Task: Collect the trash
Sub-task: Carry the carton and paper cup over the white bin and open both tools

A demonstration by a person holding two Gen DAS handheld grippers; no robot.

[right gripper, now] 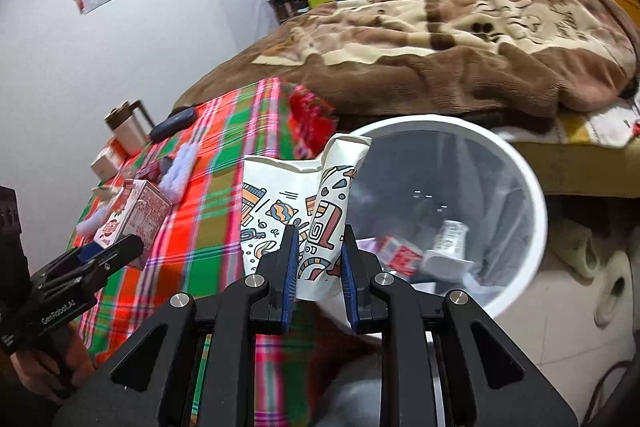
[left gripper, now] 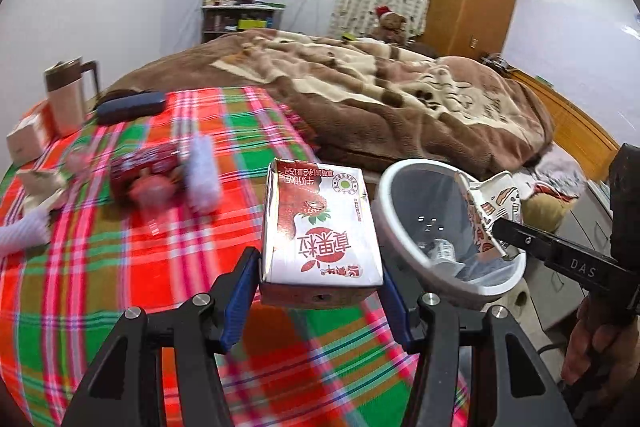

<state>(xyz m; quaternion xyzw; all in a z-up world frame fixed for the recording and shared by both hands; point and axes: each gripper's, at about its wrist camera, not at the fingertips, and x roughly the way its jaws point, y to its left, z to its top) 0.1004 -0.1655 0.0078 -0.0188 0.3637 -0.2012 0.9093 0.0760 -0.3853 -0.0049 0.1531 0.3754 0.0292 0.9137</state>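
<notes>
Bin (right gripper: 532,195) part-filled; left tongs (left gripper: 320,291) grip milk carton (left gripper: 320,227), right tongs (right gripper: 318,267) crushed paper cup (right gripper: 320,211); wrappers (left gripper: 148,171) remain on tabletop (left gripper: 120,287).

A lidded mug (left gripper: 68,95) and a dark case (left gripper: 131,107) stand near the plaid tablecloth's (left gripper: 120,267) far edge; beyond, a brown blanket (left gripper: 380,95) covers the bed.

carton (left gripper: 320,227) in my left tongs: glossy printed cardboard
cup (right gripper: 316,223) in my right tongs: crumpled matt paper
bin (right gripper: 516,163) ahead: smooth white plastic
</notes>
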